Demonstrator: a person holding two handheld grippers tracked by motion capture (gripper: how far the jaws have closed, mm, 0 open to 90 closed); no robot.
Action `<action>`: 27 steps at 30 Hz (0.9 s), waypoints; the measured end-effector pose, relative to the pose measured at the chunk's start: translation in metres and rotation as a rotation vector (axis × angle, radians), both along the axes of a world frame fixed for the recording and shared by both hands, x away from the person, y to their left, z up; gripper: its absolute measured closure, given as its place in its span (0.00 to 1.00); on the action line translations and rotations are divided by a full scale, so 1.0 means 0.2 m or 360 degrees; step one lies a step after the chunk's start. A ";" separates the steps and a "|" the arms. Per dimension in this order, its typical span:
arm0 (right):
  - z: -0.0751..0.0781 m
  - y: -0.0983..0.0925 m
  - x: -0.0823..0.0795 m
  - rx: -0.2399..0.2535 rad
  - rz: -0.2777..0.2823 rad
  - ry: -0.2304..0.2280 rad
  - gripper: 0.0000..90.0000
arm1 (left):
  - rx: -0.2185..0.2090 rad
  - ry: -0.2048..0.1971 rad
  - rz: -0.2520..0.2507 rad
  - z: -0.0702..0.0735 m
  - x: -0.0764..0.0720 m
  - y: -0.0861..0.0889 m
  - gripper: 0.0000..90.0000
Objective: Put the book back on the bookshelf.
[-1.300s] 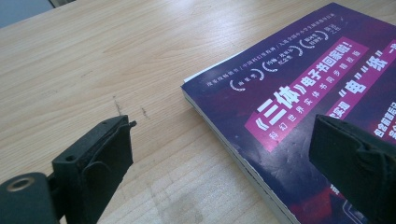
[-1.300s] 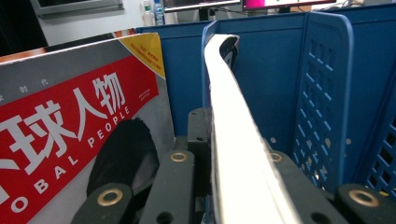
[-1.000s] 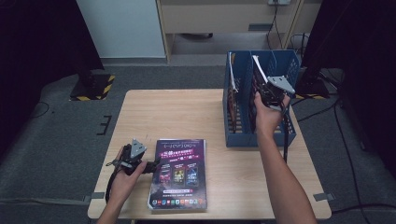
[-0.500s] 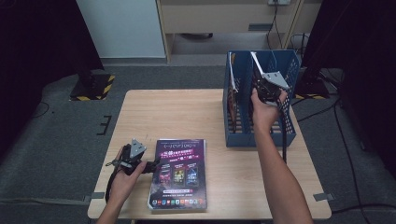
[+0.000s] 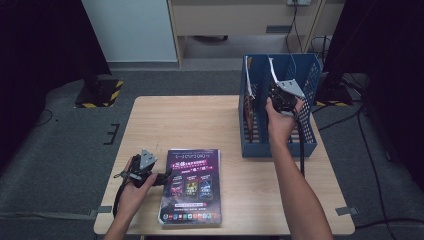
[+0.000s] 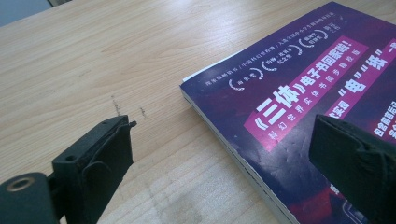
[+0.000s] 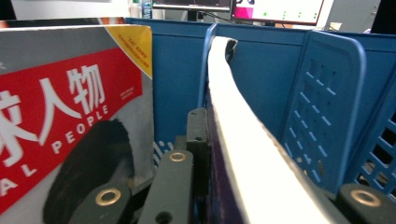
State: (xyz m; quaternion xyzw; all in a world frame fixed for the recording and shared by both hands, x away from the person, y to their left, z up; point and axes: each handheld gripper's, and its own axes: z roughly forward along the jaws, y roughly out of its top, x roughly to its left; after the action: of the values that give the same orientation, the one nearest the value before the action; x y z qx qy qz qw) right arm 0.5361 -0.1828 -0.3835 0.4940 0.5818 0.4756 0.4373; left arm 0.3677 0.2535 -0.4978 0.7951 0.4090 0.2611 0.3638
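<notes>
left gripper (image 5: 162, 178) rests low at the near-left of the table (image 5: 200, 120), jaws spread wide and empty. in the left gripper view 1 jaw sits over bare wood and the other hangs over the cover of the purple book (image 6: 299, 102), which lies flat on the table at the near edge (nothing is clamped; whether a jaw touches the cover cannot be told).

moving right, the blue file rack (image 5: 307, 75) stands at the far-right of the table. a red-and-grey magazine (image 7: 60, 116) already stands in its left compartment.

right gripper (image 5: 280, 97) is raised over the rack, clenched on a second book (image 7: 243, 140) that stands on edge in the middle compartment, beside a blue divider. the right gripper view shows the jaws pinching the book near its spine, with the white page block curving away toward the rack's back wall. the jaws have just been easing open a little, with the book between them.

step in hand, as judged: filing books into the rack, 1 at a time; this book is close to seated.

next move calls for:
1. let the book settle fully before opening the right jaws.
2. withdraw upward without dragging the pages or the divider.
3. work the left jaws around the edge of the flat book, which lies tight to the wood (a shallow approach is likely needed).
</notes>
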 end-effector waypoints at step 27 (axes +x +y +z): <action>0.06 -0.03 -0.07 0.0103 0.0084 0.0083 0.38 | 0.0008 0.0003 0.0000 0.00 0.00 0.00 0.06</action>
State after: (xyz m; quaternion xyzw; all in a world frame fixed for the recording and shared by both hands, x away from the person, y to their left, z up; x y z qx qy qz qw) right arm 0.5217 -0.1888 -0.3717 0.5045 0.5902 0.4925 0.3932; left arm 0.3671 0.2537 -0.4975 0.7962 0.4088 0.2613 0.3613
